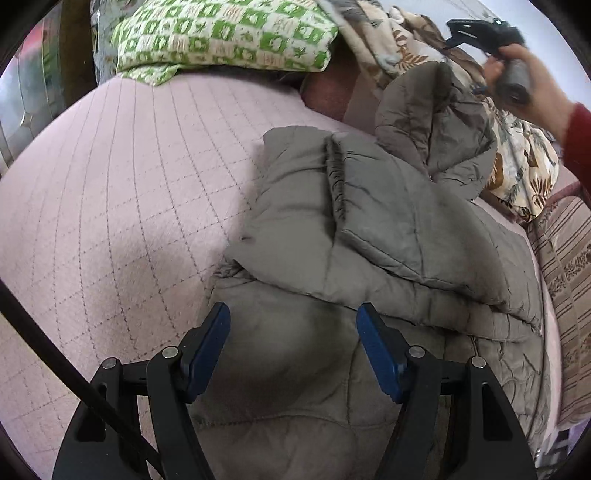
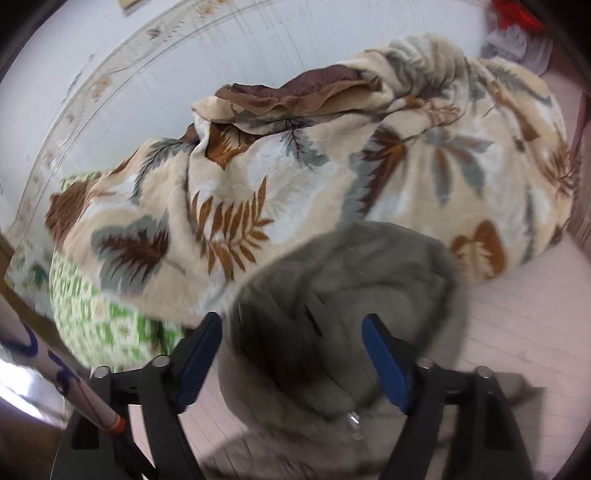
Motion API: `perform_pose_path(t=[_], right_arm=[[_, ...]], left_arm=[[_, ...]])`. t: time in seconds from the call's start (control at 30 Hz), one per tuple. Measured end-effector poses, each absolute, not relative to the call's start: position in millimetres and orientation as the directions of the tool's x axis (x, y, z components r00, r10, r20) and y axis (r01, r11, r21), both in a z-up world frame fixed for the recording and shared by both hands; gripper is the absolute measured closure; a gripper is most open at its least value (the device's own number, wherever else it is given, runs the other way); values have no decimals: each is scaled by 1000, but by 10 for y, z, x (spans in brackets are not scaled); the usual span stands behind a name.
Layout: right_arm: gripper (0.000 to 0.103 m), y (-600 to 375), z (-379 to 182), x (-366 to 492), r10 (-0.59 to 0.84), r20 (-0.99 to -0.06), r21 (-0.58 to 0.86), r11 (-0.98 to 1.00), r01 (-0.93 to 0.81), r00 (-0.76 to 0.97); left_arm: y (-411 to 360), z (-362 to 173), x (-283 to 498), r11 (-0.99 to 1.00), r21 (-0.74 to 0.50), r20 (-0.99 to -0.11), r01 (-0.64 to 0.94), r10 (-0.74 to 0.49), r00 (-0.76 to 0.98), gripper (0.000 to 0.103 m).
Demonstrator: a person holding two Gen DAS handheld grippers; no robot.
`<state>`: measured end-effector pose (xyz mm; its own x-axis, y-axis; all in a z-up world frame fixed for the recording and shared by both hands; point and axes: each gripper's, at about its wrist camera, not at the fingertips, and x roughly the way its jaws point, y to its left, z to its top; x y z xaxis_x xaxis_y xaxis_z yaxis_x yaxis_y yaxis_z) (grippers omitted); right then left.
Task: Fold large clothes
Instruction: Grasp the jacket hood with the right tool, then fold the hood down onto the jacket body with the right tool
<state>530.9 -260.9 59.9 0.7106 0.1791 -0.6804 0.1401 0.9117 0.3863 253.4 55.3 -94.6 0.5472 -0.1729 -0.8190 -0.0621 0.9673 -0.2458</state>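
Observation:
A grey-brown quilted jacket (image 1: 369, 240) lies on a pink quilted bed (image 1: 110, 177), partly folded, with one sleeve laid over the body. My left gripper (image 1: 293, 325) is open and empty, just above the jacket's near end. In the left wrist view the right gripper (image 1: 476, 31) is held up at the far right above a raised bunch of the jacket (image 1: 436, 122). In the right wrist view my right gripper (image 2: 291, 339) is open, with a blurred grey part of the jacket (image 2: 343, 295) lying between and beyond its fingers, not pinched.
A leaf-patterned beige blanket (image 2: 314, 177) is heaped at the back of the bed against a white wall. A green and white checked pillow (image 1: 221, 33) lies at the head. A striped cushion (image 1: 565, 266) sits at the bed's right edge.

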Motion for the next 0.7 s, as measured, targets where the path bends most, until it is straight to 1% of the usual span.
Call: perform_pose_path(t=[0.07, 0.2, 0.23, 0.27, 0.3, 0.33, 0.4, 0.53, 0.7], right_arm=[[13, -2547, 534, 5504, 169, -683, 398, 902, 168, 710], [13, -2444, 311, 5797, 120, -722, 373, 897, 237, 681], [17, -2445, 260, 5830, 112, -732, 365, 897, 248, 672], [44, -2444, 203, 5844, 109, -740, 357, 900, 251, 663], [65, -2445, 163, 5840, 120, -743, 359, 902, 241, 658], [91, -2446, 143, 5825, 135, -747, 366, 901, 233, 651], [92, -2454, 199, 5675, 149, -735, 371, 905, 208, 662], [94, -2392, 472, 5177, 127, -712, 285, 951, 119, 691], [96, -2370, 788, 4203, 176, -695, 247, 969, 2, 698]], left_arm=[[543, -947, 2534, 968, -246, -818, -57, -176, 547, 33], [533, -954, 2531, 969, -241, -819, -51, -175, 546, 33], [540, -947, 2524, 968, -245, -819, -51, -178, 546, 33], [553, -939, 2520, 966, -254, -818, -53, -185, 545, 33], [566, -935, 2517, 964, -261, -817, -56, -190, 545, 33], [591, -927, 2515, 960, -274, -816, -61, -198, 543, 33], [628, -909, 2501, 953, -295, -814, -69, -214, 539, 33], [680, -867, 2467, 953, -292, -816, -79, -205, 540, 33], [799, -727, 2332, 953, -288, -799, -97, -183, 573, 33]])
